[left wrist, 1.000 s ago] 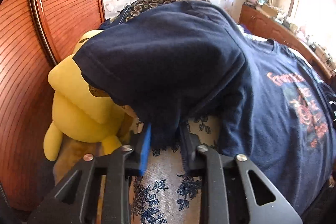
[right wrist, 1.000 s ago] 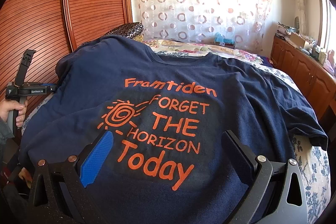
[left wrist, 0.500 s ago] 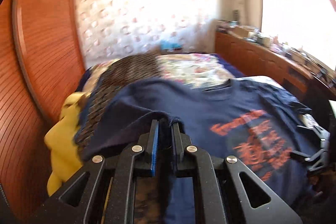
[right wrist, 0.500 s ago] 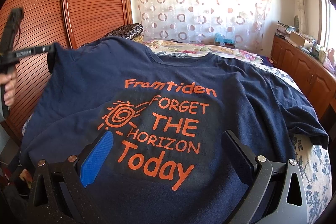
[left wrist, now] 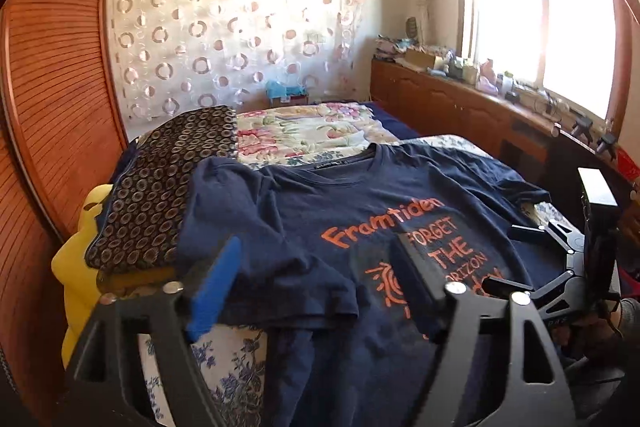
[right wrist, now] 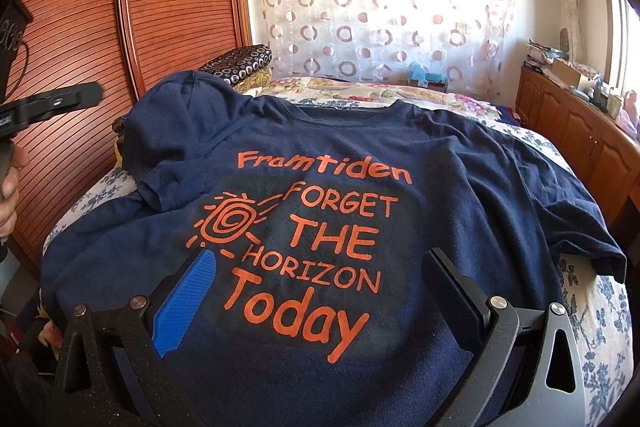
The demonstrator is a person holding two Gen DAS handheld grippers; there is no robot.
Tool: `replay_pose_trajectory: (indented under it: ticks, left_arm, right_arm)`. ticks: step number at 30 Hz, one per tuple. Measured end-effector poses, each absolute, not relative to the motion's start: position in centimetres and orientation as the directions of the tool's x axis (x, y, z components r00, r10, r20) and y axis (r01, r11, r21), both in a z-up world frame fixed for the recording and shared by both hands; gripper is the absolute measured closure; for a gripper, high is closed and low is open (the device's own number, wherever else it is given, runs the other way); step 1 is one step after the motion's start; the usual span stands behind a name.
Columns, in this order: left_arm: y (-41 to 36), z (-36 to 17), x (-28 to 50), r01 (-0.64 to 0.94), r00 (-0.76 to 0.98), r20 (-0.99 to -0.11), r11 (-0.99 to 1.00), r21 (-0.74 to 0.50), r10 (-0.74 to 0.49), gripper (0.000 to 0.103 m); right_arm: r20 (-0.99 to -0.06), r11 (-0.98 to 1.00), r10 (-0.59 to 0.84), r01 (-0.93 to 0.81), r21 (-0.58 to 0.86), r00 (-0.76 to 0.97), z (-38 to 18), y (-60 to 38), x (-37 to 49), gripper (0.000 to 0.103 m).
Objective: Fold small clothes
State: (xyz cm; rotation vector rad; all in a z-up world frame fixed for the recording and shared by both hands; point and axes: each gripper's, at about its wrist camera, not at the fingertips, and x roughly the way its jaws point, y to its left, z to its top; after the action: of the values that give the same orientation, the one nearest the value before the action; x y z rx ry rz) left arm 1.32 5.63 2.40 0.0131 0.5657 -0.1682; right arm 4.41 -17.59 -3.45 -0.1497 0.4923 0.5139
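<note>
A navy T-shirt (right wrist: 400,155) with orange lettering lies face up on the bed. Its left sleeve (right wrist: 172,147) is folded inward over the chest. In the left wrist view that sleeve (left wrist: 256,251) rests on the shirt below my left gripper (left wrist: 316,267). The left jaws are opening and nothing is between them. From the right wrist view one of the left fingers (right wrist: 56,103) pokes in at the left edge, held by a hand (right wrist: 10,187). My right gripper (right wrist: 320,291) hovers wide open over the shirt's lower print, gripping nothing; the left wrist view also shows the right gripper (left wrist: 508,255).
A dark ring-patterned cushion (left wrist: 160,187) and a yellow plush toy (left wrist: 76,267) sit by the slatted wooden wardrobe (left wrist: 52,87). Floral bedding (left wrist: 312,131) lies beyond the collar. A cluttered wooden sideboard (left wrist: 460,99) runs under the window on the right.
My left gripper lifted the sleeve, carried it in over the shirt and let go; its jaws now stand apart. The sleeve lies folded on the chest. The right gripper has not moved.
</note>
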Motion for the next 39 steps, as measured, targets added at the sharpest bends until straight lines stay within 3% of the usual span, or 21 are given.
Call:
replay_pose_trajectory:
  ticks: [10, 18, 25, 29, 35, 39]
  left_arm:
    - [9.5, 0.2, -1.5, 0.046, 0.841, -0.533, 0.993, -0.107, -0.096, 0.023]
    - [11.5, -0.8, -3.4, -0.015, 0.846, -0.531, 0.994, -0.106, -0.044, 0.023]
    - [13.3, -1.3, -4.0, -0.058, 0.846, -0.533, 0.991, -0.119, -0.014, 0.023]
    - [14.0, -1.2, -4.4, -0.081, 0.85, -0.527, 0.989, -0.124, 0.004, 0.023]
    - [15.1, -1.5, -4.8, -0.109, 0.85, -0.526, 0.984, -0.139, 0.02, 0.023]
    - [15.6, -1.6, -4.8, -0.116, 0.848, -0.529, 0.982, -0.146, 0.022, 0.023]
  right_arm:
    - [-0.501, 0.847, 0.448, -0.531, -0.029, 0.741, -3.3, -17.2, 4.5, 0.001]
    - [-0.535, 0.758, 0.528, -0.65, -0.054, 0.66, -1.6, -14.1, 5.1, 0.031]
    - [-0.541, 0.62, 0.621, -0.778, -0.102, 0.567, 1.0, -7.4, 6.5, 0.032]
    - [-0.59, 0.517, 0.654, -0.849, -0.107, 0.473, 0.9, -2.5, 7.7, 0.035]
    - [-0.7, 0.421, 0.592, -0.894, -0.153, 0.399, -2.0, 4.4, 9.8, 0.036]
    - [-0.735, 0.432, 0.51, -0.872, -0.231, 0.447, -3.5, 7.3, 11.4, 0.039]
